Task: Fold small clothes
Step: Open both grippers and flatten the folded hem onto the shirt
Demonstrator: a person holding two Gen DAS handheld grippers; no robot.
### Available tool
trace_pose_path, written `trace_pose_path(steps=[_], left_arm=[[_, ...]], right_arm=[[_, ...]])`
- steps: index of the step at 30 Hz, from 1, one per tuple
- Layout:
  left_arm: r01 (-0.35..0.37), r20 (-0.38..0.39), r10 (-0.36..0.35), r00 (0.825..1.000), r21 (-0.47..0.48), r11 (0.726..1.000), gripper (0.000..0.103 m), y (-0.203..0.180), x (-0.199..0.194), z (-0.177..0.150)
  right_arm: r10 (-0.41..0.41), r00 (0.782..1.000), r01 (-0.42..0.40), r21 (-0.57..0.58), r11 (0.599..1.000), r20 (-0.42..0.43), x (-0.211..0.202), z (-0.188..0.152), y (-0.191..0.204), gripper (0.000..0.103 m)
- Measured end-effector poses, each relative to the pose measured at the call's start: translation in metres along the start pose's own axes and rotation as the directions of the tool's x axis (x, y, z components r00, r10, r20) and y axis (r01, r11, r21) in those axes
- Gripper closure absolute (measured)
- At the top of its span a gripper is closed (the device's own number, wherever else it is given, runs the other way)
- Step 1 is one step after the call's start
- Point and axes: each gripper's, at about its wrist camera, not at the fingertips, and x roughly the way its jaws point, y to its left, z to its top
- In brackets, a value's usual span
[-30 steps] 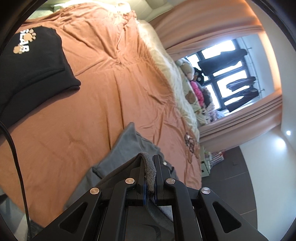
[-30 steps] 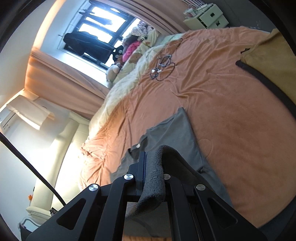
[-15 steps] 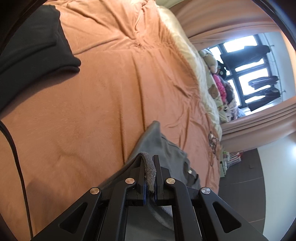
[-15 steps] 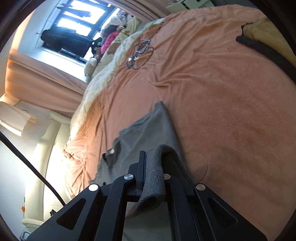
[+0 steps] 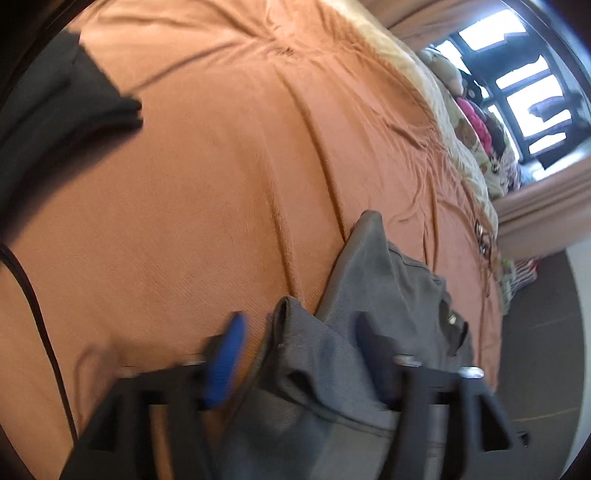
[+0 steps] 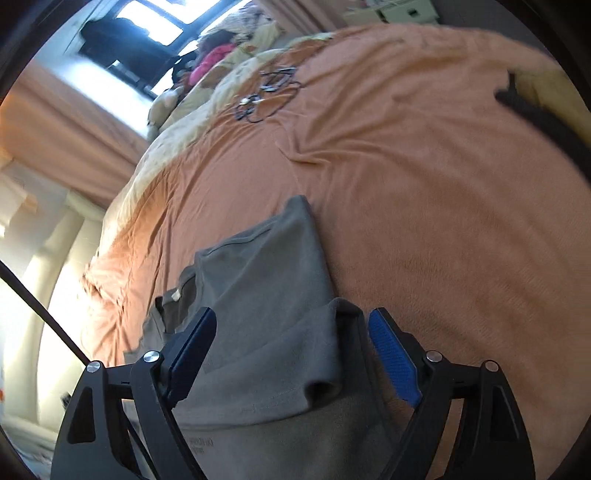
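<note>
Both grippers stand with jaws spread wide, having just been opening, and the grey garment (image 5: 373,295) lies loose between the pads of each rather than pinched. Starting at the left of the left wrist view, a black garment (image 5: 62,110) fills the upper left corner on the orange bedspread (image 5: 221,184), and a thin dark cable (image 5: 33,295) curves down the left edge. Toward the bottom centre, the left gripper (image 5: 299,354) shows blurred, its blue pads (image 5: 227,358) apart on either side of a raised fold of the grey cloth, which spreads up and to the right over the bedspread. Farther right, a heap of soft toys (image 5: 476,122) sits along the bed's cream edge below the window (image 5: 517,92). In the right wrist view, a peach curtain (image 6: 74,122) hangs at the left, with the window (image 6: 147,26) above it. Low in the centre, the right gripper (image 6: 291,354) holds nothing: its blue pads (image 6: 393,358) flank a folded edge of the grey garment (image 6: 266,280), and whether either pad touches the cloth cannot be told. At the far right a yellow cloth with a dark trim (image 6: 546,96) lies on the bedspread (image 6: 424,184).
</note>
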Motion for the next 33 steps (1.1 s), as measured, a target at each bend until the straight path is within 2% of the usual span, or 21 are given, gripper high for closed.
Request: trace_pose_path(steps=[2,5,10,13,16,20,22,24,28,31,33], left_arm=[[-0.014,0.005,0.014,1.0,0.038,0.999,0.026,-0.002,-0.007,-0.001],[-0.043,-0.032,0.046,0.998,0.103,0.994,0.026,-0.005,-0.009,-0.003],[-0.102,-0.072,0.121,0.99,0.23,0.968,0.026,-0.015,-0.008,-0.013],[-0.13,-0.095,0.166,0.982,0.304,0.944,0.026,-0.021,-0.004,-0.022],[-0.161,-0.107,0.219,0.97,0.393,0.905,0.026,-0.027,0.001,-0.031],[-0.202,-0.126,0.309,0.943,0.522,0.829,0.026,-0.033,0.014,-0.042],[-0.215,-0.141,0.345,0.928,0.553,0.805,0.026,-0.035,0.024,-0.044],[-0.23,-0.162,0.387,0.908,0.581,0.781,0.026,-0.037,0.037,-0.045],[-0.242,-0.199,0.445,0.873,0.616,0.75,0.026,-0.042,0.056,-0.048],[-0.243,-0.215,0.463,0.86,0.625,0.742,0.026,-0.051,0.065,-0.042],[-0.249,-0.206,0.476,0.855,0.641,0.726,0.026,-0.057,0.067,-0.039]], right_arm=[[-0.024,1.0,0.024,-0.034,0.999,-0.01,-0.007,-0.002,0.004,0.019],[-0.077,0.996,0.074,-0.088,0.993,-0.036,-0.022,-0.007,0.01,0.019],[-0.153,0.986,0.139,-0.166,0.976,-0.072,-0.039,-0.018,0.02,0.019],[-0.2,0.974,0.172,-0.228,0.958,-0.105,-0.046,-0.023,0.028,0.019],[-0.255,0.959,0.208,-0.31,0.928,-0.121,-0.046,-0.024,0.039,0.019],[-0.322,0.933,0.232,-0.411,0.881,-0.162,-0.038,-0.033,0.053,0.019],[-0.352,0.919,0.243,-0.449,0.86,-0.176,-0.031,-0.038,0.057,0.019],[-0.355,0.917,0.241,-0.455,0.857,-0.182,-0.025,-0.039,0.059,0.019],[-0.354,0.918,0.231,-0.482,0.845,-0.18,-0.011,-0.045,0.066,0.019],[-0.37,0.908,0.238,-0.488,0.84,-0.194,0.009,-0.048,0.062,0.019],[-0.388,0.904,0.252,-0.51,0.823,-0.179,0.015,-0.05,0.065,0.019]])
